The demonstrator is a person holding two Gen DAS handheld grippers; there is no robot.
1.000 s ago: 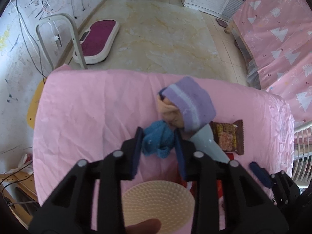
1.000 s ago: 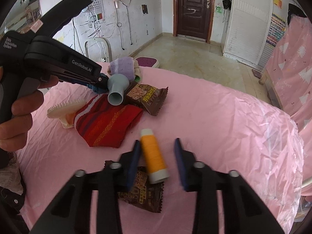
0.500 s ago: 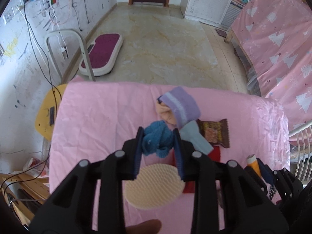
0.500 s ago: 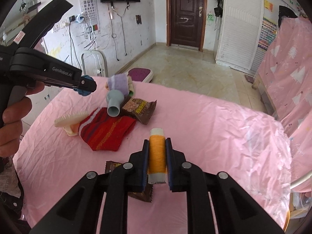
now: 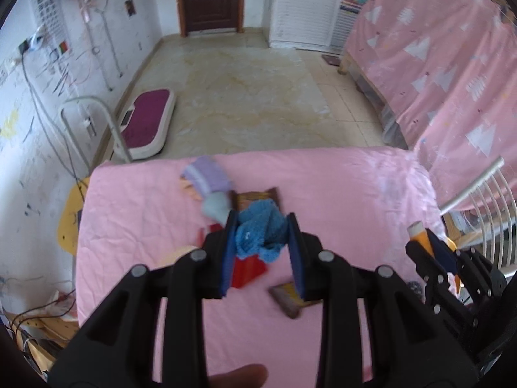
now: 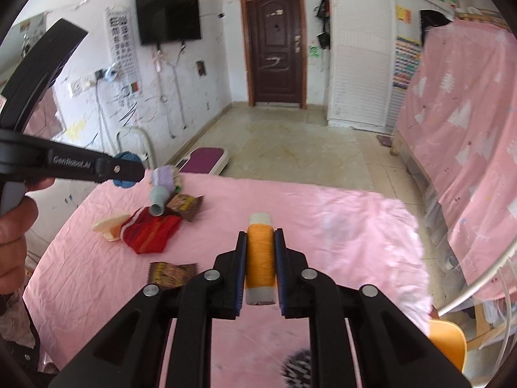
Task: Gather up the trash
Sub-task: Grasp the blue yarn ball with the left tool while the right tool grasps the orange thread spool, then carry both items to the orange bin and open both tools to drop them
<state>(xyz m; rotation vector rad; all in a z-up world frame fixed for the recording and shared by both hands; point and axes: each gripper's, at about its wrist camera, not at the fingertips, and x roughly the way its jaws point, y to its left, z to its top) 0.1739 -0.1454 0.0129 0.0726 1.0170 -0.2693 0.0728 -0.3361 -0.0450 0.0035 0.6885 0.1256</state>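
Showing only in right view: cream brush (image 6: 108,223); left tongs (image 5: 261,242) clamp blue cloth (image 5: 260,234).

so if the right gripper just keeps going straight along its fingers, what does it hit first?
Probably nothing soon. The right gripper, shut on the orange thread spool, is raised and points over bare pink tablecloth toward the far edge and the floor. The clutter lies off to its left. Depth is uncertain.

"GenRobot.AI" on left hand-held gripper (image 6: 124,170)
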